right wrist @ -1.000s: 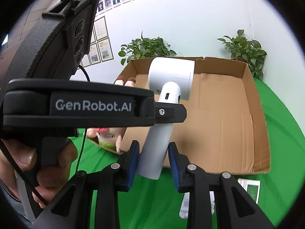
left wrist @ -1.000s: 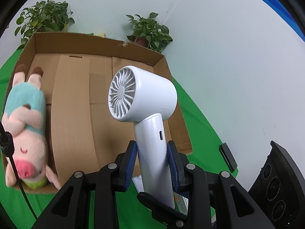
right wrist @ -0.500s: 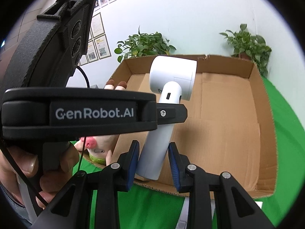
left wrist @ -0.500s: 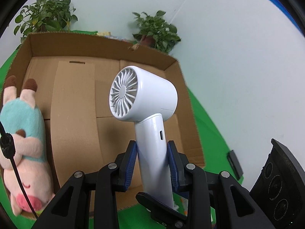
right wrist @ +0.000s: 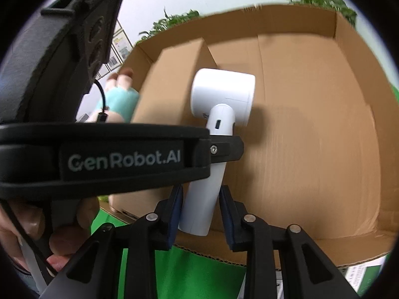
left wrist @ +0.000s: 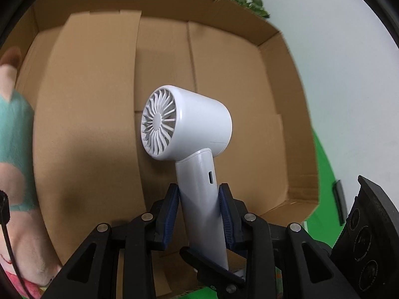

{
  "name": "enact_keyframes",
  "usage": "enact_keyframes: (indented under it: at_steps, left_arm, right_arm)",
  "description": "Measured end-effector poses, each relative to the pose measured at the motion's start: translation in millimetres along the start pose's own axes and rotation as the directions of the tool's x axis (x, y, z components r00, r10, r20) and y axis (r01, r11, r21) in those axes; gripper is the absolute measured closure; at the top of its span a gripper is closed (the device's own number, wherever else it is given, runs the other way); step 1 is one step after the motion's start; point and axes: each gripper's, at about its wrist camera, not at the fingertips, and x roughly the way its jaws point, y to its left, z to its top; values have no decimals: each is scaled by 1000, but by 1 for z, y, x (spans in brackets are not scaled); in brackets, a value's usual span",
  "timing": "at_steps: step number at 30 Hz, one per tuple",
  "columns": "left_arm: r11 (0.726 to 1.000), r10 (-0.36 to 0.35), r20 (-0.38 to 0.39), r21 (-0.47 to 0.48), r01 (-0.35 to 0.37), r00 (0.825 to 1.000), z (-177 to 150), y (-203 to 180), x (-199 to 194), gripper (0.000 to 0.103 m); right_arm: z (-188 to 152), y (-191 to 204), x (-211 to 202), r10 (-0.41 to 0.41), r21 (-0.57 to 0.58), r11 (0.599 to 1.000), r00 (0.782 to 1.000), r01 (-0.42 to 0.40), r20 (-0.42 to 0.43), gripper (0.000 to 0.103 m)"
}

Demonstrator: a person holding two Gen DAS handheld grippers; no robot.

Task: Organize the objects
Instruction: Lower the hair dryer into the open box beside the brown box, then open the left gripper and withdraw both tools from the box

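A: Progress? The plush pig [left wrist: 15,149] already lies in the cardboard box [left wrist: 249,32]; the white fan [left wrist: 189,127] hangs above its floor, not yet set down

B: Pose? Left gripper [left wrist: 199,214] and right gripper [right wrist: 200,211], tilted downward, both clamp the fan's handle; a hand [right wrist: 37,229] holds the left one

We see the plush pig [left wrist: 17,164] only in part, cut by the left-wrist view's left edge and smeared. In the right-wrist view the left gripper's black body [right wrist: 99,154] hides most of it and the middle of the white fan's handle [right wrist: 207,194].
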Motion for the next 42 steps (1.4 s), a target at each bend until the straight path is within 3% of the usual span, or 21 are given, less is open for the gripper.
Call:
enact_keyframes:
  at_steps: [8, 12, 14, 17, 18, 19, 21, 22, 23, 24, 26, 27, 32, 33, 37, 42]
  left_arm:
    - [999, -13, -4, -30, 13, 1000, -9, 13, -15, 74]
    - [999, -39, 26, -30, 39, 999, -22, 17, -31, 74]
    - [999, -17, 55, -27, 18, 998, -29, 20, -42, 73]
    - [999, -34, 97, -20, 36, 995, -38, 23, -61, 68]
    - [1000, -11, 130, -2, 11, 992, -43, 23, -71, 67]
    - [1000, 14, 170, 19, -18, 985, -49, 22, -82, 65]
    - [995, 82, 259, 41, -95, 962, -61, 19, -102, 51]
    - [990, 119, 298, 41, -137, 947, -67, 17, -112, 36]
    - [981, 165, 361, 36, -190, 918, -77, 13, -124, 26]
    - [975, 188, 405, 34, -220, 895, -84, 10, -134, 22]
    - [957, 240, 479, 29, -288, 845, -100, 2, -148, 7]
    - [947, 264, 505, 25, -319, 822, -109, -3, -154, 5]
    - [900, 360, 553, 6, -436, 752, -144, -20, -162, 2]
    - [890, 386, 549, -9, -456, 742, -151, -21, -161, 2]
    - [875, 433, 511, -39, -483, 743, -164, -24, -157, 2]
    - [861, 454, 518, -47, -506, 725, -174, -31, -159, 2]
  right_arm:
    - [-9, 5, 10, -29, -22, 999, 999, 29, -16, 78]
    - [-15, 10, 3, -26, -39, 999, 1000, 26, 9, 74]
    - [-18, 11, -5, -24, -17, 1000, 999, 24, 27, 72]
    - [-25, 12, -24, -50, -1, 999, 996, 50, 73, 39]
    - [-30, 12, -31, -64, 6, 998, 993, 63, 98, 21]
    - [-36, 13, -41, -78, 14, 997, 988, 77, 130, 17]
    - [-49, 17, -58, -117, 27, 993, 978, 114, 174, 14]
    - [-54, 18, -65, -135, 29, 991, 972, 132, 190, 6]
    - [-59, 21, -73, -149, 26, 989, 967, 147, 208, 3]
    - [-60, 21, -80, -160, 20, 987, 960, 160, 229, 0]
    - [-64, 23, -92, -180, 9, 983, 945, 185, 272, 0]
    - [-56, 23, -95, -185, 3, 981, 940, 192, 286, 0]
    - [-63, 27, -112, -213, -9, 974, 922, 228, 322, 0]
    - [-63, 29, -114, -218, -12, 972, 919, 235, 327, 0]
    - [-63, 32, -116, -235, -27, 965, 910, 259, 341, 0]
    - [-74, 28, -117, -242, -19, 965, 920, 261, 309, 0]
